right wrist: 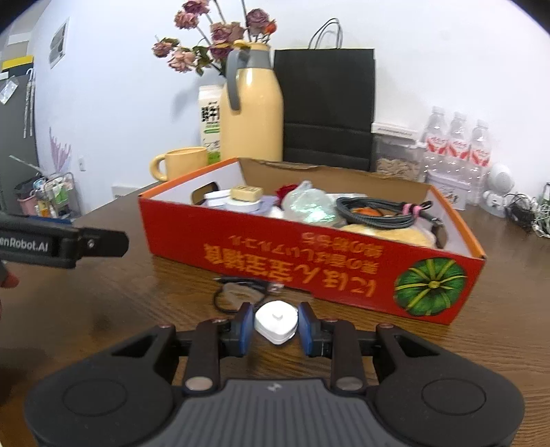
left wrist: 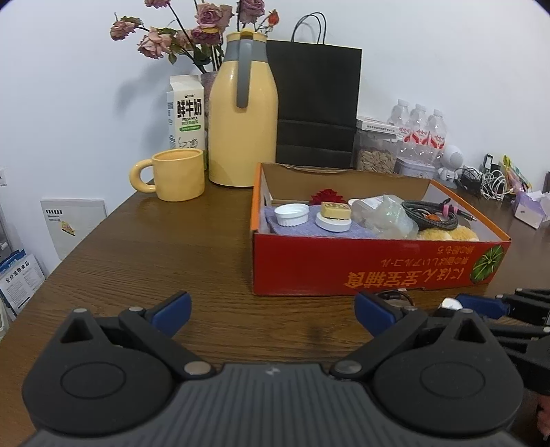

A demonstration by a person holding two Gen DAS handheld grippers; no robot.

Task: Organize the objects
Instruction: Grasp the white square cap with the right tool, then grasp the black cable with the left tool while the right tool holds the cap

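Two tongs hovering low over the brown wooden surface (left wrist: 137, 247), just in front of the red cardboard box (right wrist: 309, 271).

Right tongs (right wrist: 276, 325): clenching a small white plug-like adapter (right wrist: 276, 321), blue pads pressing on both its sides, right beside the box's front wall. Lying just beyond it, between adapter and box, a thin black cable (right wrist: 237, 289) curling on the wood. Whether the cable is joined to the adapter cannot be told.

Left tongs (left wrist: 273, 311): standing released, blue pads wide apart, gripping nothing, only bare wood between them.

Crowding the box: two white lids (left wrist: 291, 214), a small yellow block (left wrist: 335, 209) sitting on one of them, a red bow (left wrist: 328, 196), crumpled clear plastic (left wrist: 385, 215), a coiled grey cord (left wrist: 429, 215) and something yellow and fluffy (left wrist: 447, 234).

Standing behind the box, along the white wall: a yellow mug (left wrist: 175, 178), a milk carton (left wrist: 185, 113), a tall yellow flask with grey handle (left wrist: 240, 113), dried pink roses (left wrist: 206, 20), a black paper bag (left wrist: 314, 103), a jar of seeds (left wrist: 376, 156) and three wrapped water bottles (left wrist: 419, 130). Further right, a tangle of chargers and wires (left wrist: 481, 182).

Blocking the direct way from adapter into the box: only the red front wall itself, rising close ahead of the clenched pads.
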